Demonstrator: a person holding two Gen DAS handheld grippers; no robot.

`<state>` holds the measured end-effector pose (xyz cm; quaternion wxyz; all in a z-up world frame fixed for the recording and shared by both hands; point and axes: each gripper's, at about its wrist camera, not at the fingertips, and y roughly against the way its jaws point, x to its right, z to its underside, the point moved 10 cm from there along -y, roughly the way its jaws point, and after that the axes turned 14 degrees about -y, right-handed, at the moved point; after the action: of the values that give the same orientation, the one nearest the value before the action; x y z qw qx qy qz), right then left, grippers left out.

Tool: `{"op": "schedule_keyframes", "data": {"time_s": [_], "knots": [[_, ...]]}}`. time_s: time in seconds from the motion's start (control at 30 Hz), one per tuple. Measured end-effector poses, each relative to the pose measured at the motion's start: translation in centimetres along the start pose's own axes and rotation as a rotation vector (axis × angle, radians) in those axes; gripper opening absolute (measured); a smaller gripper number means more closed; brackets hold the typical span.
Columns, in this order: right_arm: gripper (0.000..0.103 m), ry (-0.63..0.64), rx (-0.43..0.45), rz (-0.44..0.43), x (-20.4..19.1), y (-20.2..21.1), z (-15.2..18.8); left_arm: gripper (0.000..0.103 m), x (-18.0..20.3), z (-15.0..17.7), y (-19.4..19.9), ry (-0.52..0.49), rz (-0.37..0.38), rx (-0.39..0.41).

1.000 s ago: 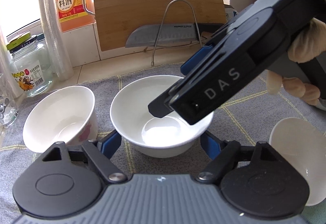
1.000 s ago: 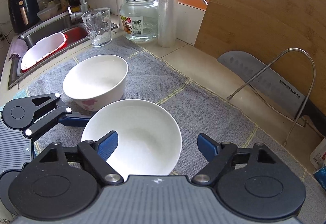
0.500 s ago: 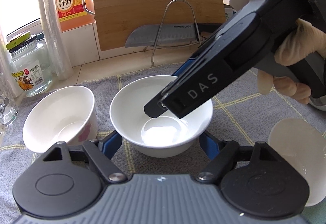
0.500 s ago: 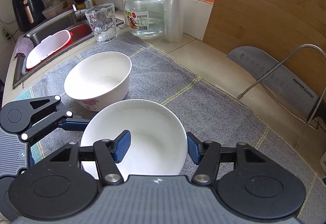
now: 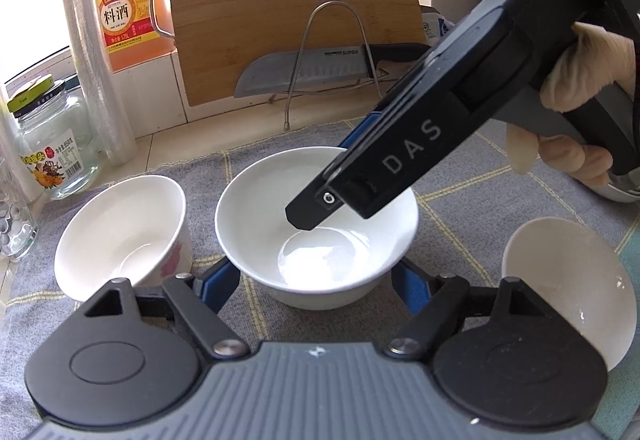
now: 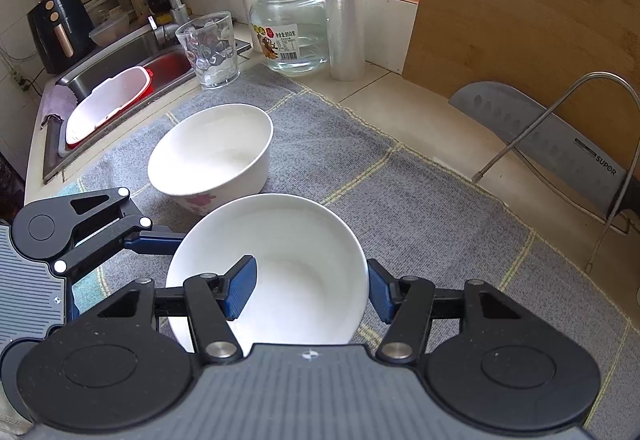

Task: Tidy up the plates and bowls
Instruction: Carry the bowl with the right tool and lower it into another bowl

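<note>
- one gripper moved: the right gripper (image 6: 308, 290) had just closed, one pad inside the plain white bowl (image 6: 280, 240) and one outside, pinching its wall.
- left gripper (image 5: 316, 286) stayed spread around that bowl on the grey mat (image 6: 420, 208), flowered bowl (image 6: 208, 156) just beside; lifting looked next.

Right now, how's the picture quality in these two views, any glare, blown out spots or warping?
Left wrist view: window corner at top left is blown out, a bright sheen fills the bottom of the middle bowl, and the cutting board bows from the fisheye. Right wrist view: lighting is more even, window strip overexposed, corners vignetted dark, counter edges curve; both look sharp.
</note>
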<state>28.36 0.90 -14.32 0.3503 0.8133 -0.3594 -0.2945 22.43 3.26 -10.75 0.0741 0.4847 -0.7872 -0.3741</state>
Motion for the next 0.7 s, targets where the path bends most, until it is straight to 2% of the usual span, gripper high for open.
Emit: {"op": "schedule_keyframes", "data": {"time_s": [0.7], "knots": [[0.065,-0.03,0.031,0.025,-2.1,7.2,3.7,0.082,4.2,-1.4,6.7,-0.078,0.081,0.038]]}}
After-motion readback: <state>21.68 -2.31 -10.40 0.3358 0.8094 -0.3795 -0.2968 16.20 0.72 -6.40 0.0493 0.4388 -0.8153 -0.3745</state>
